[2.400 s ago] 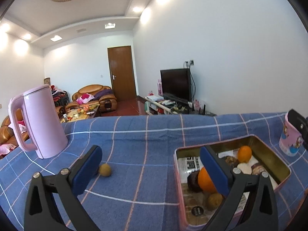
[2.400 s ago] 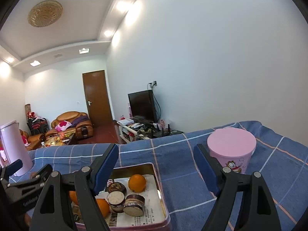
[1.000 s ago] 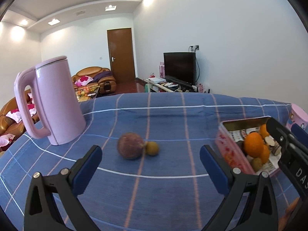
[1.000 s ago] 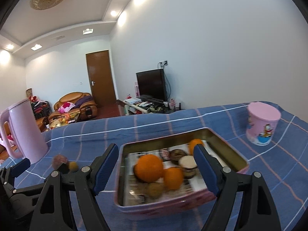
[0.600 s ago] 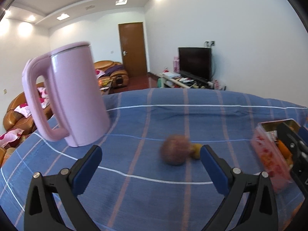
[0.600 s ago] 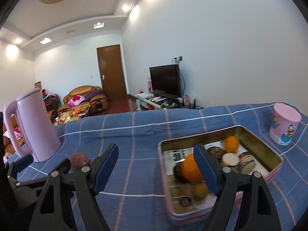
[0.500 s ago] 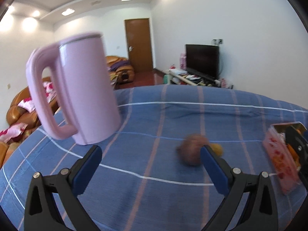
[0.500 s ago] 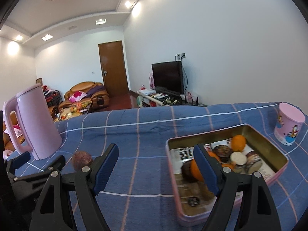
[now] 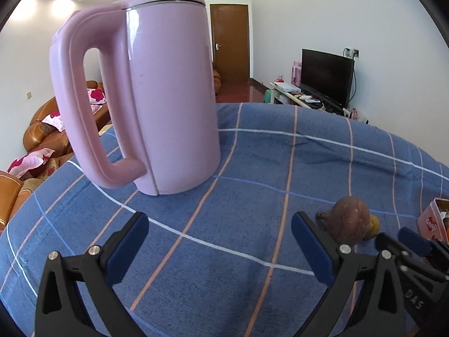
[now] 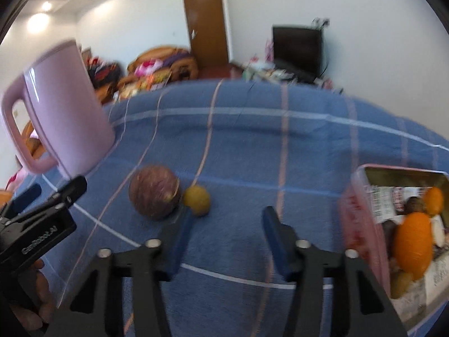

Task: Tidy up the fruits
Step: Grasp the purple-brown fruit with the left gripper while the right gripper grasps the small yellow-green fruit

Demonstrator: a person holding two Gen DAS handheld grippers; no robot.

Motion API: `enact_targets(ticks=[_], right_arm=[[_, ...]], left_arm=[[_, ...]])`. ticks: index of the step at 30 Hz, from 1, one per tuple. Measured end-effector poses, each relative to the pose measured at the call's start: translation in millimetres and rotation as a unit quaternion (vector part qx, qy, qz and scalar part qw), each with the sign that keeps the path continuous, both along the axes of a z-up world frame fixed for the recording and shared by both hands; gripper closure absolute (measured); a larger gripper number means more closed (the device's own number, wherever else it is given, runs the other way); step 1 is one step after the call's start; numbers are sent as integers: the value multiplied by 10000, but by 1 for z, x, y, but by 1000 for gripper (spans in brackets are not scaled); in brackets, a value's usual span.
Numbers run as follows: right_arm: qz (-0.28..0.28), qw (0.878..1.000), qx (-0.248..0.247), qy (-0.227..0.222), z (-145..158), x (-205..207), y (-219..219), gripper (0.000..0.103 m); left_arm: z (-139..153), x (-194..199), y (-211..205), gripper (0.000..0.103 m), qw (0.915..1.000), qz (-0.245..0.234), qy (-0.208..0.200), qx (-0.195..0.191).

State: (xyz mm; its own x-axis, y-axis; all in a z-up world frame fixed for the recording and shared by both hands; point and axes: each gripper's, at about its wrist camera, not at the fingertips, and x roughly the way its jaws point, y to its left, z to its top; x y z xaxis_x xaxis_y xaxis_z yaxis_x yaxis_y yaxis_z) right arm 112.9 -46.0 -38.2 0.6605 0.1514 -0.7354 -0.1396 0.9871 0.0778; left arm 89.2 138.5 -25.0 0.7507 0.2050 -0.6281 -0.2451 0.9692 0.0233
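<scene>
Blue checked cloth with white and orange lines [image 9: 252, 168] covers the whole table, and behind it sits a living room with a brown wooden door [image 9: 230, 42], a black flat TV [image 9: 327, 75] on a low stand and brown leather sofas [image 9: 36, 134].

Standing upright on the cloth is a big pink plastic kettle with a loop handle [image 9: 157, 92], filling most of the left wrist view. The left gripper [image 9: 219, 244] hovers low over bare cloth right in front of it, blue-padded fingers [image 9: 127, 245] spread wide with nothing between them.

Off to its right lies a round purplish-brown passion fruit [image 9: 348, 224] with a small yellowish-green round fruit [image 9: 374, 224] touching its far side. In the right wrist view the same pair shows up blurry: passion fruit [image 10: 154, 192] on the left, small fruit [image 10: 197, 198] right against it. The right gripper [image 10: 226, 238] sits just short of them, fingers apart and empty, its left pad [image 10: 179, 241] nearly under the small fruit.

Well over on the right sits a pink rectangular metal tin [image 10: 356, 224] lined with printed paper, holding a large orange [image 10: 412, 241], a smaller orange [image 10: 433, 200] and some darker round bits that are too blurred to name.
</scene>
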Motion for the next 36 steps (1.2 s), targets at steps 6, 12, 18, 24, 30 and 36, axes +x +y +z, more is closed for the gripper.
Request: enact_targets(ticks=[6,12,18,24,30,36], right_arm=[[159,9997,54,203,-8,17,12,53],[109,9996,-24,247,-9,34,16,53],[218,9994,-128,221,-7,33,23,75],[38,9984,-81,-564,15,-4,8,75],[-136,9844,-375,-1716,41,-63,-5,75],[-339,9827,-324,-1794,45,-74,-25,75]], left_arm=[[1,-1,0,0,10000,-2,15,56],[0,0,-2,0,10000,-69,39,58],[2,-1,-4,0,9998,-154,24,87],[2,-1,-8,0,9996,-273,17,86],[3,-1,-15,0,9980,-631,-26,14],[0,-1,-17,0,9945,-968,31,-400]])
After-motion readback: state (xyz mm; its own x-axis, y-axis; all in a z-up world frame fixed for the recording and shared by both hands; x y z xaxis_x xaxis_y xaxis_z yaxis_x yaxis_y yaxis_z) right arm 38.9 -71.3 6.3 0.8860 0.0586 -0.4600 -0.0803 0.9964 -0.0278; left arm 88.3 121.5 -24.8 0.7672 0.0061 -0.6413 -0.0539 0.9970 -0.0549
